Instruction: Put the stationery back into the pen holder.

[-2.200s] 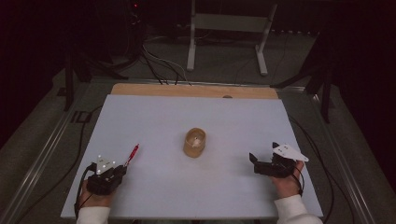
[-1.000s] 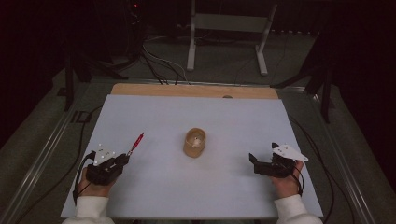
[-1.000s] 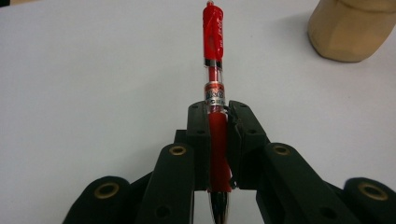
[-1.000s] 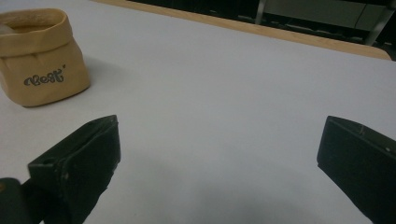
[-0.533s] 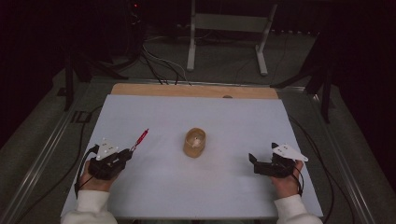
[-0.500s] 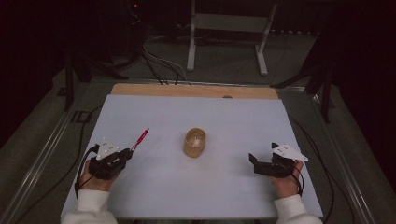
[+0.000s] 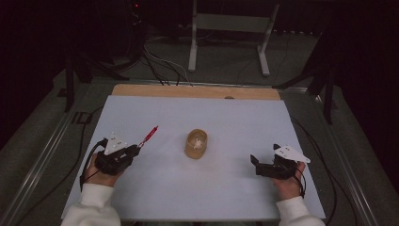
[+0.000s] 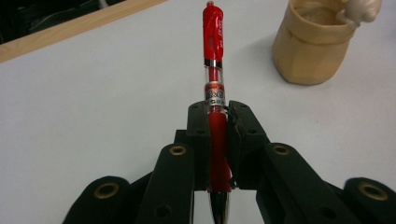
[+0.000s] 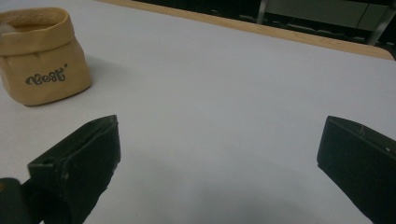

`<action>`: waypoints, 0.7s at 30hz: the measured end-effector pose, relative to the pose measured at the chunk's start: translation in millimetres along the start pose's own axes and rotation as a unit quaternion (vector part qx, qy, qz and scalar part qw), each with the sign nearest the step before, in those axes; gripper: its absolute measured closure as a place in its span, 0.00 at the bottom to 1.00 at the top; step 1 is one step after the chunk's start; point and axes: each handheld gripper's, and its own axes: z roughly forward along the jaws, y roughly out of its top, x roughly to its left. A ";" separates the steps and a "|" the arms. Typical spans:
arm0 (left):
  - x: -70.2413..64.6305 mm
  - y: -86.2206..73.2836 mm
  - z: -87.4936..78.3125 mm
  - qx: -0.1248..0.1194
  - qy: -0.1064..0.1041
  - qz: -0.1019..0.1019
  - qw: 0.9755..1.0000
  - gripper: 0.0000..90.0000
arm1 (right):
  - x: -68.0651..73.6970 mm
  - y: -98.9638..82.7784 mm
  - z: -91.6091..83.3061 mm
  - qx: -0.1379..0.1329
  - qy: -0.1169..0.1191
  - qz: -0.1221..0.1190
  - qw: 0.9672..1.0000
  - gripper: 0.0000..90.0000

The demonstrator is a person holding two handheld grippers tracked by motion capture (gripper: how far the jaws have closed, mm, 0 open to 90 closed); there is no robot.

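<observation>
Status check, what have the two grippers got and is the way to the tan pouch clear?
Left gripper shut on red pen. Right gripper open, holding nothing. Tan pouch upright mid-table; nothing between.

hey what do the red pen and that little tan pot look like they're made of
Red pen: glossy plastic, judging by the highlights on the red cap, a clear barrel section and a metal-looking ring. Tan pot: looks like matte, soft paper or leather-like sheet, its rim rolled over and its sides creased; could be a moulded imitation.
</observation>
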 end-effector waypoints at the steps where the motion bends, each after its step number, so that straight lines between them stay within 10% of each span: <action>1: -0.5 1.4 0.6 -0.001 -0.001 0.001 1.000 0.90 | 0.0 0.0 0.0 0.000 0.000 -0.001 1.000 0.00; 21: -8.4 27.0 9.9 -0.019 -0.046 0.031 0.998 0.90 | 0.7 0.2 0.2 0.000 0.001 -0.002 1.000 0.00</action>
